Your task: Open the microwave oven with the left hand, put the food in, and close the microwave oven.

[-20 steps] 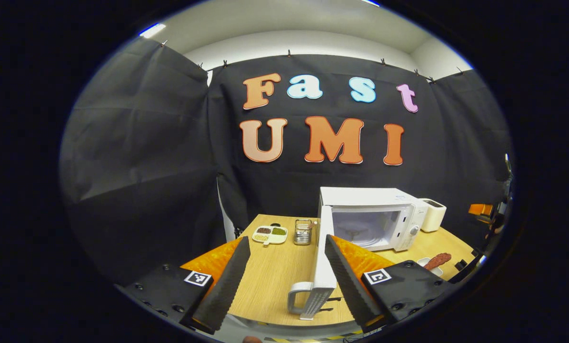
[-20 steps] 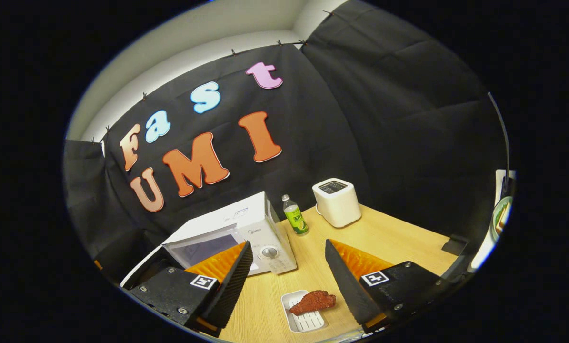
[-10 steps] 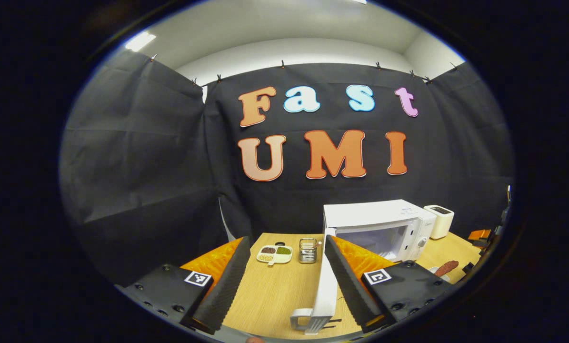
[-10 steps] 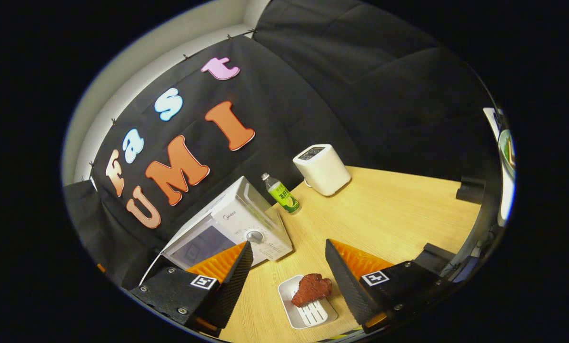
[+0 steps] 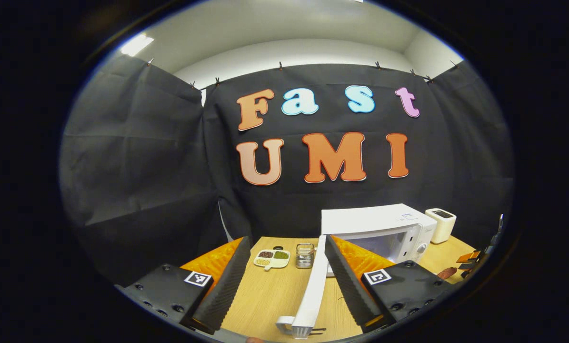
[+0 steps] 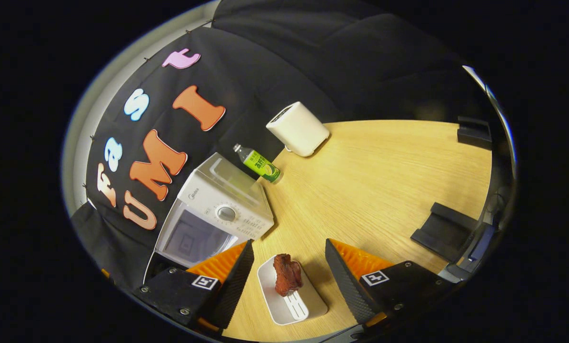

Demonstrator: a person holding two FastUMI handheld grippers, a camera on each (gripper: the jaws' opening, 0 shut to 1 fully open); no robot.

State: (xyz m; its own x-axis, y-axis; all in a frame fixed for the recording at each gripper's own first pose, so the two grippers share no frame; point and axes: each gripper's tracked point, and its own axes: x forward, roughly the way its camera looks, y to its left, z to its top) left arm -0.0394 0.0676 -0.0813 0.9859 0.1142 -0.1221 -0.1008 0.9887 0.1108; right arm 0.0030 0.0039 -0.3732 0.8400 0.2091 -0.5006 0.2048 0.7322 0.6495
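- In the left gripper view, our left gripper (image 5: 284, 281) is spread wide and grips nothing. The microwave oven (image 5: 374, 231) stands at about 2 o'clock on the wooden table (image 5: 270, 295), its door (image 5: 313, 288) swung out towards us, edge-on between our fingers, its handle (image 5: 286, 326) at 6 o'clock.
- Further back on the table stand a divided dish (image 5: 271, 258) and a small metal rack (image 5: 304, 255), well clear of the door.
- We judge the opening done; this hand should stay off the door so it stays wide open.
- In the right gripper view, our right gripper (image 6: 289, 281) is also spread wide and holds nothing, poised over the white tray (image 6: 289, 300) carrying the reddish piece of food (image 6: 287, 280).
- The microwave oven (image 6: 217, 214) lies at 10 o'clock, a green bottle (image 6: 258, 163) and a toaster (image 6: 297, 127) beyond it.
- For the pickup we should lower straight down, straddle the tray's long sides and close evenly, keeping it level so the food does not slide.
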